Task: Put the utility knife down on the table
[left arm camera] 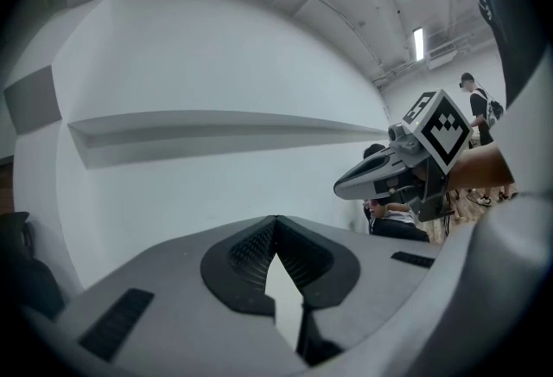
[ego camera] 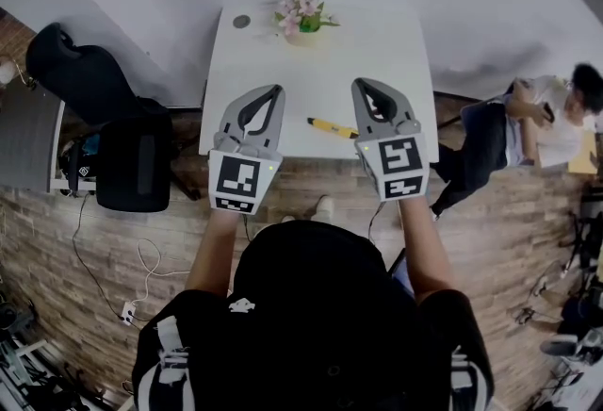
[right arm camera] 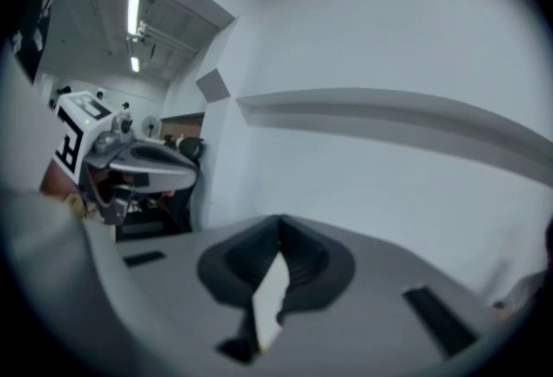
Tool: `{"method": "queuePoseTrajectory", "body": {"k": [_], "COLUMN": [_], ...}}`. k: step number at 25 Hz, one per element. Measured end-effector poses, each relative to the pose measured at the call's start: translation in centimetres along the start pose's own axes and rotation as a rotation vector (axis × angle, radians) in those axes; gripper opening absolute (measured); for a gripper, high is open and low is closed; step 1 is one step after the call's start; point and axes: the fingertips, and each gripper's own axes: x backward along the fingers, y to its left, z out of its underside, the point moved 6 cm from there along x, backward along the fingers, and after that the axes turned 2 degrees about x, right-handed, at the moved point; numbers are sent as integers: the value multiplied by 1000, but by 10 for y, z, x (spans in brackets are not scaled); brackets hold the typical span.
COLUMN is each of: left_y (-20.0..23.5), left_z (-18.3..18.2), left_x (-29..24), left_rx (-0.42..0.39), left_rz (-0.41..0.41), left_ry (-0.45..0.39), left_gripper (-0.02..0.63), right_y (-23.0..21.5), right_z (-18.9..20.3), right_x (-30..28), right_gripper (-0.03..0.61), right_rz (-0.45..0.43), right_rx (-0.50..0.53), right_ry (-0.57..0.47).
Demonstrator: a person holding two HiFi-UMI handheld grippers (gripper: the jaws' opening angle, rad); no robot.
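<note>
Head view is showing the yellow utility knife (ego camera: 332,127) lying flat on the white desk (ego camera: 283,51), near its front edge. In that picture it is sitting between the two claws, well apart from the left claw (ego camera: 275,90), with one end running up to the inner flank of the right claw (ego camera: 363,84).

Right gripper view is showing the right claw (right arm camera: 281,220) clenched, its dark pads meeting at the tips with nothing between them and only the pale wall ahead. Left gripper view is showing the left claw (left arm camera: 276,220) likewise closed at the tips and gripping nothing.

The knife's long axis is running across the desk from side to side, slightly slanted. Its dark tip is pointing toward the left claw's side, while the yellow handle end is lying by the right claw.
</note>
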Motion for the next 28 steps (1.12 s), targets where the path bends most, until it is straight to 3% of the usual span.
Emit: {"method": "queuePoseTrajectory", "body": {"k": [13, 28], "left_y": [-12, -19], "left_z": [-32, -37], "left_x": [2, -2], "left_rx": [-7, -27], "left_rz": [-8, -9], "left_ry": [-72, -78], "left_gripper": [14, 14], "right_y": [-10, -15], "right_z": [-24, -18], "right_x": [30, 35], "right_gripper": [34, 34], "right_rz": [40, 32], "right_rx": [6, 10], "right_ry": [-113, -115]}}
